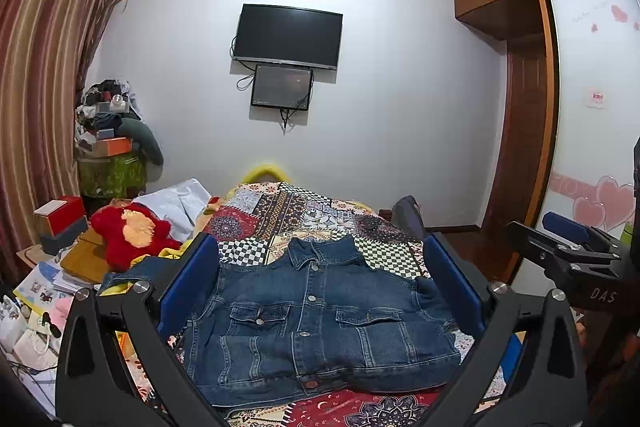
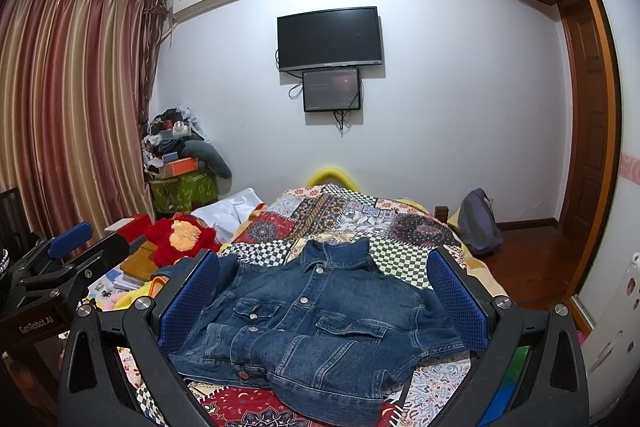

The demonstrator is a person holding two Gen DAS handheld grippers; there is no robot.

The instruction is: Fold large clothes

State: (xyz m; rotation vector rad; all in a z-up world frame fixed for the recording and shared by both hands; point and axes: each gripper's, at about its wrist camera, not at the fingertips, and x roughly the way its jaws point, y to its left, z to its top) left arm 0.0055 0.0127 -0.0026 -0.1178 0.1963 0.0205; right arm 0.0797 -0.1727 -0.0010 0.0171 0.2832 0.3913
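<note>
You face a bedroom wall with a dark television (image 1: 288, 35) above a bed (image 1: 308, 215) under a patchwork quilt. Nothing is folded yet, so I judge you at the approach. Your left gripper (image 1: 320, 291) hovers with jaws apart, empty; your right gripper (image 2: 324, 299) likewise. The denim jacket (image 1: 320, 323) lies front up, buttoned, collar away from you, sleeves tucked under, hem rumpled. Next, take the sides and fold inward.

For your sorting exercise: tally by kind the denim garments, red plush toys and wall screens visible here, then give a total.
Denim jacket: 1
Red plush toy: 1
Wall screens: 2, the large screen and the small screen below it
Total: 4
</note>
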